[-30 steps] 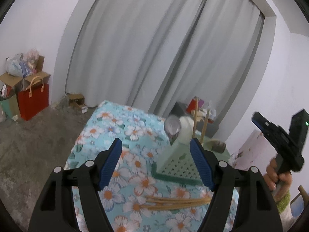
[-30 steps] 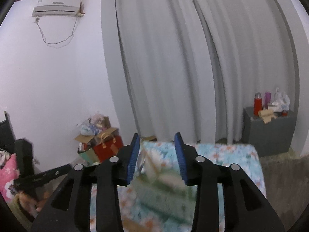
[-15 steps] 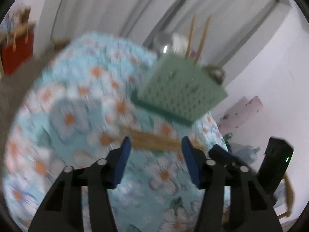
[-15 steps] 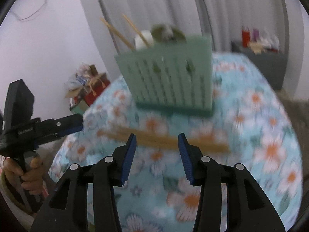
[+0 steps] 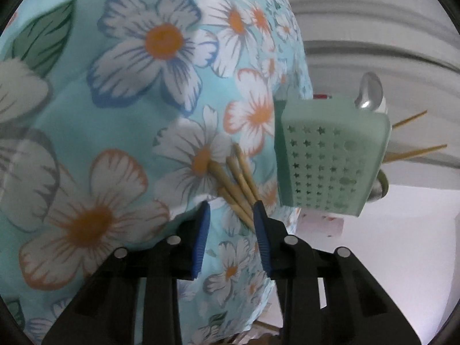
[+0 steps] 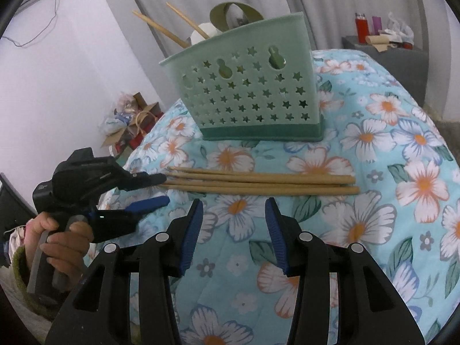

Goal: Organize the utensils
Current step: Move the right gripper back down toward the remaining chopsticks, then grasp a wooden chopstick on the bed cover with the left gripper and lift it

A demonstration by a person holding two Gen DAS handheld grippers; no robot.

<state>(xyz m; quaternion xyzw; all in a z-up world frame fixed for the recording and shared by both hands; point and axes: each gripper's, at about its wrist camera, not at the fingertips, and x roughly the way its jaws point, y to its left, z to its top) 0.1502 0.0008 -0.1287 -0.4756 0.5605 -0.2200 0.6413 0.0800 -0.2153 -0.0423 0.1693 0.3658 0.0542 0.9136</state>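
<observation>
**Both grippers at the loose chopsticks, nothing gripped**

A table under a flowered blue cloth [image 6: 373,149] carries a pale green basket [image 6: 250,95] with star-shaped holes, standing upright toward the far edge. Inside it stand two chopsticks [image 6: 161,27] leaning left, a white spoon [image 6: 204,33] and an olive-green ladle [image 6: 235,14]. Nearer the front edge, apart from the basket, a bundle of wooden chopsticks [image 6: 258,182] lies flat on the cloth, running parallel to the basket's long side.

The left gripper [image 6: 161,189], held by a hand [image 6: 57,238] at the table's left edge, is turned on its side with one finger above and one below the thin tips of the bundle. Its jaws have just been closing, yet its own camera shows the blue pads [image 5: 202,238] not yet pressing the sticks, whose ends lie in the gap.

The right gripper [image 6: 234,210] hovers over the cloth just in front of the bundle's middle, jaws parted, with nothing between them.
</observation>
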